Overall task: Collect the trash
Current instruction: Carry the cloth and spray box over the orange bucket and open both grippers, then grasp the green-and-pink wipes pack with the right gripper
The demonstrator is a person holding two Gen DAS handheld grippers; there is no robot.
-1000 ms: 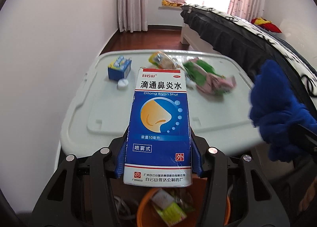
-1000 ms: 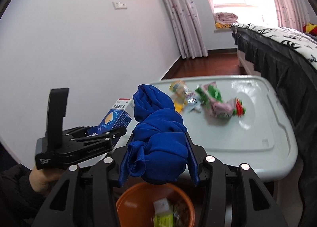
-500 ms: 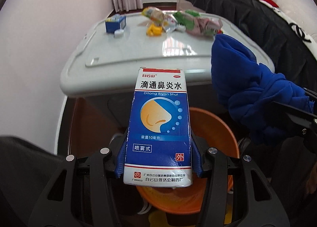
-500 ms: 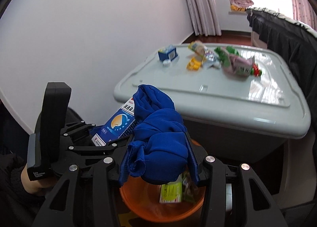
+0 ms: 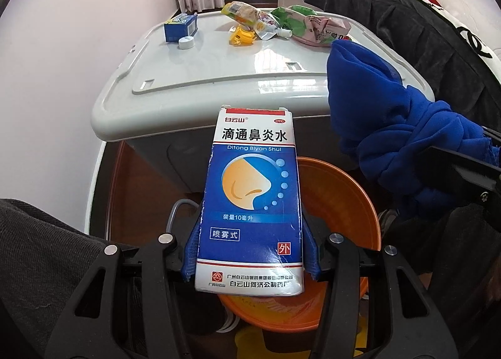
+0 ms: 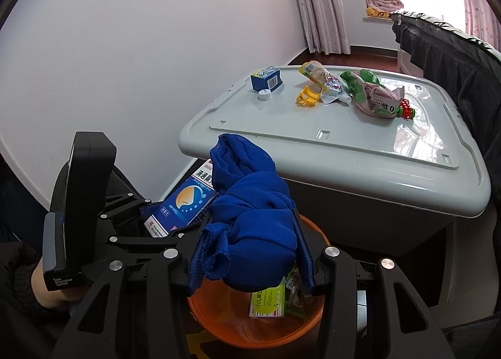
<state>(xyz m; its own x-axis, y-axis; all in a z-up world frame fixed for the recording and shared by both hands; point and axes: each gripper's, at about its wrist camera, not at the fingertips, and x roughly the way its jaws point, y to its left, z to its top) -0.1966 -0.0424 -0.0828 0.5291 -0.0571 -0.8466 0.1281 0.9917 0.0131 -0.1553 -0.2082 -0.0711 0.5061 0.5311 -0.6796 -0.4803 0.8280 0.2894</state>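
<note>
The left gripper (image 5: pixel 250 252) fingers clamp a medicine box (image 5: pixel 250 202) above the orange bin (image 5: pixel 344 189); the right gripper (image 6: pixel 250 265) fingers squeeze a blue cloth (image 6: pixel 250 218) over that bin. At twelve o'clock, a grey storage tub (image 6: pixel 360 171) carries wrappers (image 6: pixel 372 96), a small carton (image 6: pixel 266 78) and a cap (image 6: pixel 264 94).

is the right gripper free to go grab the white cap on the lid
Probably not yet: the right gripper is shut on the blue cloth, above the orange bin. The white cap lies unobstructed on the lid.
</note>
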